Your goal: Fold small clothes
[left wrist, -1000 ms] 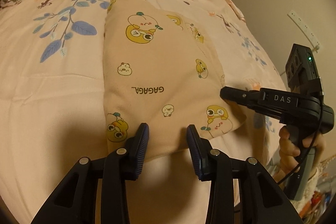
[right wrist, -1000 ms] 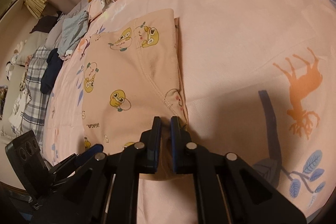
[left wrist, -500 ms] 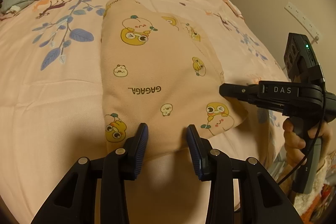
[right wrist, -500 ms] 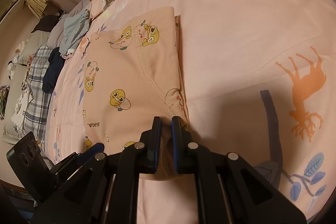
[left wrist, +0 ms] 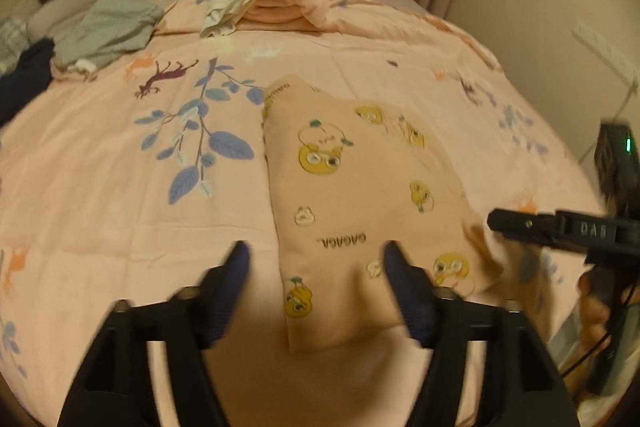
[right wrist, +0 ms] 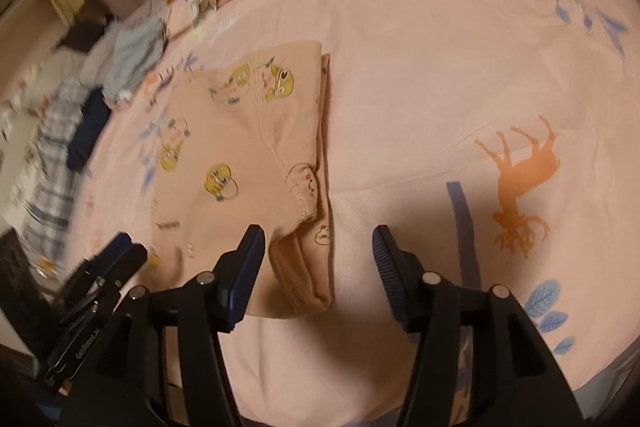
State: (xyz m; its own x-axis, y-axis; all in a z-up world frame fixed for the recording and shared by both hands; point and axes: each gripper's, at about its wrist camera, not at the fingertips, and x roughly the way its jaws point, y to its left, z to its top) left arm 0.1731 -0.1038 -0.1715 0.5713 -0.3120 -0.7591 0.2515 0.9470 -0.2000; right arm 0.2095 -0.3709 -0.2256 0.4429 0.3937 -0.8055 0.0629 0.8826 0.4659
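Folded garment (left wrist: 360,211) lies on the bed (left wrist: 120,187), its long axis running from the frame's bottom centre up toward the upper middle. Left claw (left wrist: 316,267) gapes wide over its near end; right claw (right wrist: 318,247) likewise gapes, gripping nothing.

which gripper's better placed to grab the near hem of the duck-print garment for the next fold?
Probably left. The left gripper is open astride the duck-print garment near hem; the right gripper, also open, covers only its corner.
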